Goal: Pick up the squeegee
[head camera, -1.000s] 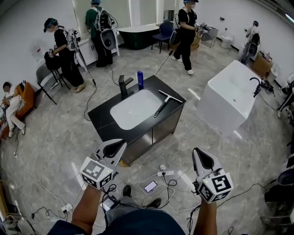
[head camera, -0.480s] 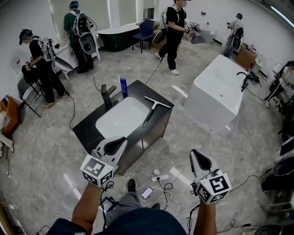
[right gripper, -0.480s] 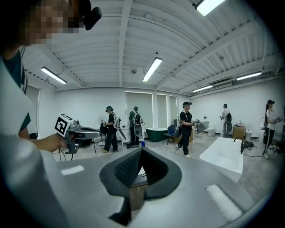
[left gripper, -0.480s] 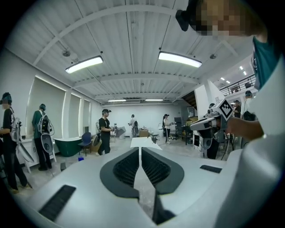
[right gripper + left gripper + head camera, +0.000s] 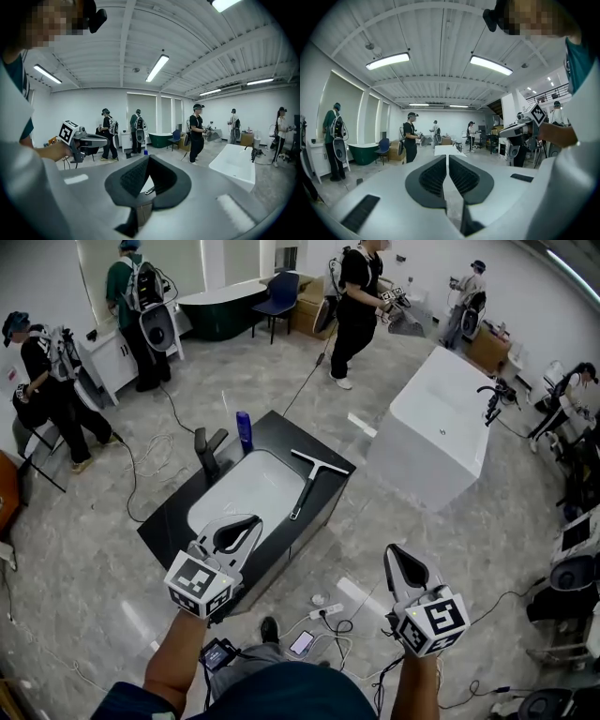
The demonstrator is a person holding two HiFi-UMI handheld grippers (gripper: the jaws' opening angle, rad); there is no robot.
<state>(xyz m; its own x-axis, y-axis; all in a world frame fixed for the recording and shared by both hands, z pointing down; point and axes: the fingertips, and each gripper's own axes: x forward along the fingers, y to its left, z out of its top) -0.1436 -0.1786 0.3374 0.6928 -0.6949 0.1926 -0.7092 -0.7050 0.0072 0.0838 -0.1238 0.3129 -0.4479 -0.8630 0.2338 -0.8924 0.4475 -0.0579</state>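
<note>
Sink counter [image 5: 178, 521] sits closer to both grippers than before.
Left gripper [image 5: 251, 522] and right gripper [image 5: 396, 552]: jaws together, empty; one squeegee [image 5: 308, 480], one bottle [image 5: 244, 431].

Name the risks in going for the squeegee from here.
Tripping: cables and a power strip lie on the floor before the vanity. The squeegee lies near the vanity's right edge, so a nudge could knock it off. The left gripper and right gripper are shut and must open first.
</note>
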